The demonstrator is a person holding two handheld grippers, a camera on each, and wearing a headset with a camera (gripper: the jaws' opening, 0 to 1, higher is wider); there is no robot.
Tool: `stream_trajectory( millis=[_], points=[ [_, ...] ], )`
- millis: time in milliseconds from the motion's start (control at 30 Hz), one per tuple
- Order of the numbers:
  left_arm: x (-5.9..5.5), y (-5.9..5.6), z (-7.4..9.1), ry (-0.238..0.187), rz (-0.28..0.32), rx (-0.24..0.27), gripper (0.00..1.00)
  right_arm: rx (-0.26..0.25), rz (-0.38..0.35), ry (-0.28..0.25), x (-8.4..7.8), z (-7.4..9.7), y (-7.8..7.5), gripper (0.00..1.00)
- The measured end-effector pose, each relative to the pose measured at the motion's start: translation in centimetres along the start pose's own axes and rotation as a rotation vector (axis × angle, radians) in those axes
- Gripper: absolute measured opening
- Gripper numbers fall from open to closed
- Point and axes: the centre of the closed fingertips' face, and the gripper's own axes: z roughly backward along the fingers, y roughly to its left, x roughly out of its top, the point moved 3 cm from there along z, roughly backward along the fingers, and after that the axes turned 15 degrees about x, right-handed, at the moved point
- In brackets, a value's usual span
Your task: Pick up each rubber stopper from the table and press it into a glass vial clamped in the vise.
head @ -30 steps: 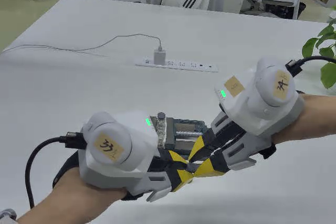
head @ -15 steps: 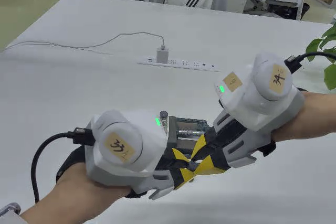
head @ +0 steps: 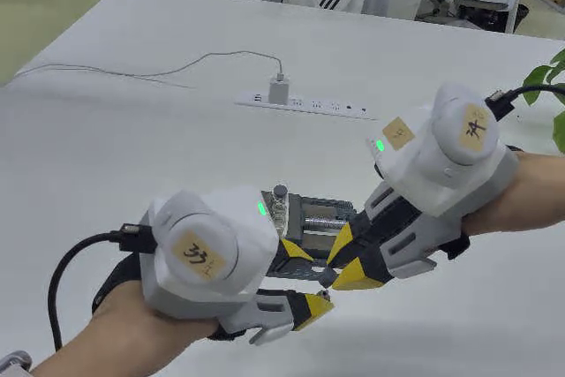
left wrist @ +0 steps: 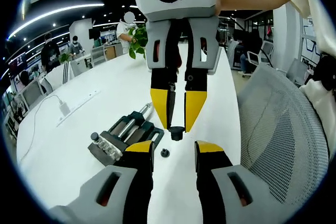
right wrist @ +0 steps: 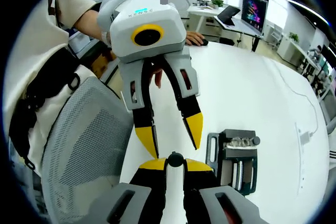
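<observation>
**Right gripper pinching one stopper; left gripper open**

Right gripper (right wrist: 175,163): jaws drawn narrow, yellow tips nipping a black rubber stopper (right wrist: 175,157) between them. In the left gripper view this stopper sits at the very tips, low over the worktop (left wrist: 205,98). I cannot tell whether it touches the surface.

Left gripper (left wrist: 174,149): jaws wide apart, holding nothing. It faces the right gripper nose to nose, tips near each other in the head view.

Second stopper (left wrist: 165,153): loose on the worktop, seen in the gap between the left gripper's tips, just beside the held stopper and apart from it.

Vise (left wrist: 131,129): dark body with a bright screw, lying on the worktop just beyond the two grippers, to the left side of the left gripper view. A row of clear glass vials (left wrist: 108,144) stands clamped upright at its far jaw. The end vial carries a dark cap (left wrist: 94,136); the state of the others is too small to read.

Further out: a white power strip (head: 309,107) with a charger (head: 279,91) plugged in — well apart from the vise, toward the far edge. A green plant (head: 552,86) is at the right edge of the head view, and a grey mesh chair (left wrist: 278,129) stands beside the worktop.
</observation>
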Motion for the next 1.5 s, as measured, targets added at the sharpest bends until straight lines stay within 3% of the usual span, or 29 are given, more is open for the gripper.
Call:
stream_trajectory(
  millis=[100,467,633,867,933,1133,1500],
  points=[
    [-0.3,0.6,0.2,-0.007,0.026,0.031,0.41,-0.002,0.0,0.005,0.0,0.0,-0.2,0.07],
    [-2.6,2.2,1.4,0.017,0.099,0.121,0.6,0.014,-0.002,0.023,0.0,-0.5,-0.5,0.07],
    [-3.5,3.2,2.0,0.019,0.132,0.189,0.79,0.016,-0.002,0.028,-0.1,-0.5,-0.6,0.07],
    [-4.7,4.0,2.6,0.04,0.161,0.248,0.99,0.01,-0.007,0.04,-0.4,-0.4,-0.9,0.07],
    [-5.1,4.3,3.0,0.051,0.182,0.272,0.99,0.005,-0.005,0.048,-0.6,-0.4,-1.1,0.07],
    [-5.5,4.2,3.4,0.049,0.199,0.279,0.99,0.005,0.008,0.073,-0.7,-0.6,-1.6,0.06],
    [-6.1,3.6,3.5,0.058,0.214,0.276,0.99,-0.039,0.016,0.099,0.3,0.4,-4.7,0.06]
  ],
)
